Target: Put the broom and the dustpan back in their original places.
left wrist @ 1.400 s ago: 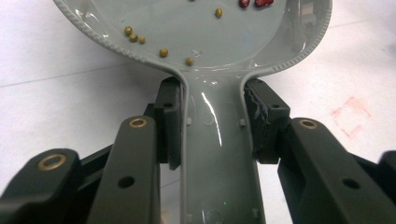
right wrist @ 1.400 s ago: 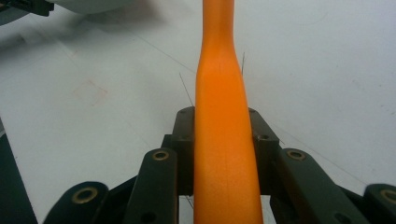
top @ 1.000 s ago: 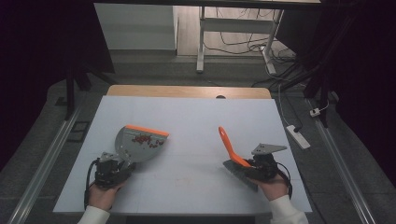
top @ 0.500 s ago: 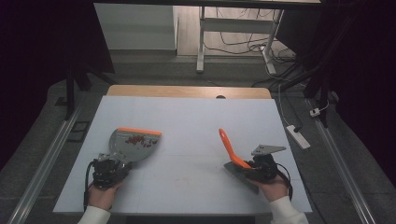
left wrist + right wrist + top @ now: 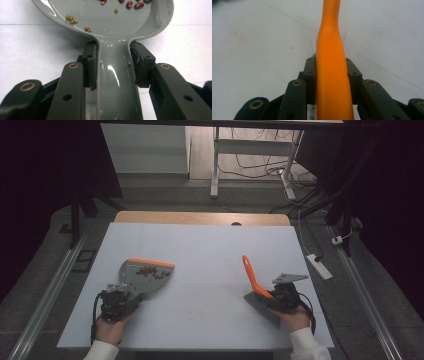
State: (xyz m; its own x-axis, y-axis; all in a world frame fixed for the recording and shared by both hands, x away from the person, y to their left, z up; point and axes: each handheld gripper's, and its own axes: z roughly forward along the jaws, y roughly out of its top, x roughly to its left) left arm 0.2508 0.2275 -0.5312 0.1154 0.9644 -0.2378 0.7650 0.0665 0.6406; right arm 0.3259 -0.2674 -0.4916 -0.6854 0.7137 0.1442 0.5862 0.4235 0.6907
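A grey dustpan (image 5: 146, 276) with an orange front lip lies on the white table top (image 5: 210, 245) at the left. It holds red beans (image 5: 135, 4) and small green beans (image 5: 71, 18). My left gripper (image 5: 125, 296) is shut on the dustpan's grey handle (image 5: 115, 80), with a pad against each side. At the right, my right gripper (image 5: 272, 295) grips the orange handle (image 5: 330, 50) of a brush, which rises up and to the left. Its dark bristle head (image 5: 261, 307) rests on the table. The right jaws have just been opening slightly, and their pads still touch the handle.
A wooden strip (image 5: 200, 218) with a small dark hole runs along the table's far edge. A white power strip (image 5: 319, 266) lies on the floor at the right. Metal rails (image 5: 55, 285) flank the table. Desk legs and cables stand beyond.
The dustpan's orange lip has shifted slightly left and down toward the table. The brush and the right hand have hardly moved.
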